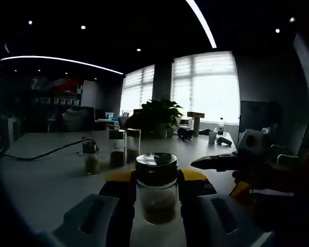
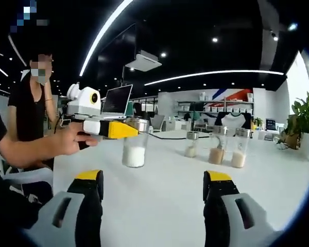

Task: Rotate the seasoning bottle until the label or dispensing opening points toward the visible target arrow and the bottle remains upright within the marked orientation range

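A clear seasoning bottle [image 1: 155,198] with a shiny metal lid and pale grains inside stands upright on the white table [image 1: 46,180]. My left gripper [image 1: 155,180] is shut on it, one yellow-tipped jaw on each side. In the right gripper view the same bottle [image 2: 134,152] holds white powder, and the left gripper [image 2: 116,129], held by a person's hand [image 2: 67,139], clasps it near the lid. My right gripper [image 2: 153,180] stands open in front of the bottle with nothing between its jaws. Its dark tip, the right gripper [image 1: 213,162], reaches in just right of the bottle's lid.
Three more seasoning bottles [image 2: 216,149] stand in a row farther back on the table, the same bottles [image 1: 117,149] left of centre in the left gripper view. A black cable [image 1: 46,153] crosses the table. A potted plant [image 1: 157,116] and a laptop [image 2: 117,100] stand behind.
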A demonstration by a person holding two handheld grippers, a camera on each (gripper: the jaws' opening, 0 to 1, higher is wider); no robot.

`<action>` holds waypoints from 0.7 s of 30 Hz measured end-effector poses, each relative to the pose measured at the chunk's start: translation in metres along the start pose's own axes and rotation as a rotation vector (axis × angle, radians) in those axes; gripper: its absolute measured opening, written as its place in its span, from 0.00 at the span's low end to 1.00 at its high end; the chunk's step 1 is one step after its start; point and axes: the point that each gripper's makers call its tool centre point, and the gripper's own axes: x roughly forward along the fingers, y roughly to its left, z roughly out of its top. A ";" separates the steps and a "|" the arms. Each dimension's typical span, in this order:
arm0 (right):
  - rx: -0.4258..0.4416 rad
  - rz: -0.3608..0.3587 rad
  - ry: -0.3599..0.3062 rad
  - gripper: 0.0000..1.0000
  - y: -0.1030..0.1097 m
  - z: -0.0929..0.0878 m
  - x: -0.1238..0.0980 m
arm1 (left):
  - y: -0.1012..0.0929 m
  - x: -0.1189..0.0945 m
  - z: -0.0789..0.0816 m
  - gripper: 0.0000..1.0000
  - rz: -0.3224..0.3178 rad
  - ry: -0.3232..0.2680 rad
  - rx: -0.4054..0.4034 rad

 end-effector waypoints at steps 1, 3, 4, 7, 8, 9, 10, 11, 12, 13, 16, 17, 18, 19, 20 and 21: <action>0.000 0.012 -0.004 0.75 0.003 0.000 0.001 | -0.001 0.000 0.000 0.33 -0.005 0.000 0.000; 0.000 0.032 -0.008 0.70 0.007 0.001 0.002 | -0.006 -0.001 0.000 0.33 -0.027 -0.005 -0.005; -0.001 0.037 -0.009 0.68 0.009 0.001 0.002 | -0.009 -0.001 0.000 0.33 -0.039 -0.002 -0.011; -0.004 0.050 -0.013 0.66 0.014 0.002 0.004 | -0.016 -0.002 -0.002 0.33 -0.063 0.003 0.011; -0.005 0.060 -0.014 0.64 0.016 0.003 0.005 | -0.017 -0.002 -0.003 0.33 -0.066 0.005 0.013; -0.006 0.068 -0.017 0.62 0.018 0.003 0.005 | -0.018 -0.002 -0.003 0.33 -0.070 0.008 0.012; -0.003 0.081 -0.024 0.60 0.021 0.004 0.006 | -0.020 -0.003 -0.003 0.33 -0.077 0.009 0.008; 0.001 0.099 -0.033 0.57 0.025 0.006 0.007 | -0.022 -0.003 -0.003 0.33 -0.089 0.004 0.006; 0.002 0.108 -0.034 0.55 0.027 0.006 0.007 | -0.024 -0.004 -0.003 0.33 -0.097 0.002 0.001; 0.001 0.120 -0.037 0.53 0.031 0.006 0.008 | -0.028 -0.005 -0.003 0.33 -0.110 0.002 -0.002; -0.005 0.138 -0.040 0.50 0.039 0.006 0.010 | -0.038 -0.006 -0.003 0.33 -0.150 -0.002 0.004; -0.005 0.144 -0.042 0.49 0.041 0.007 0.010 | -0.041 -0.006 -0.003 0.33 -0.163 -0.002 -0.005; -0.006 0.151 -0.043 0.48 0.043 0.007 0.010 | -0.044 -0.007 -0.002 0.33 -0.178 -0.007 -0.014; -0.006 0.160 -0.046 0.47 0.045 0.007 0.011 | -0.046 -0.007 -0.002 0.33 -0.192 -0.012 -0.020; -0.006 0.165 -0.049 0.45 0.046 0.008 0.011 | -0.049 -0.008 -0.001 0.33 -0.208 -0.018 -0.029; -0.005 0.168 -0.052 0.44 0.047 0.009 0.011 | -0.050 -0.009 0.000 0.33 -0.215 -0.019 -0.037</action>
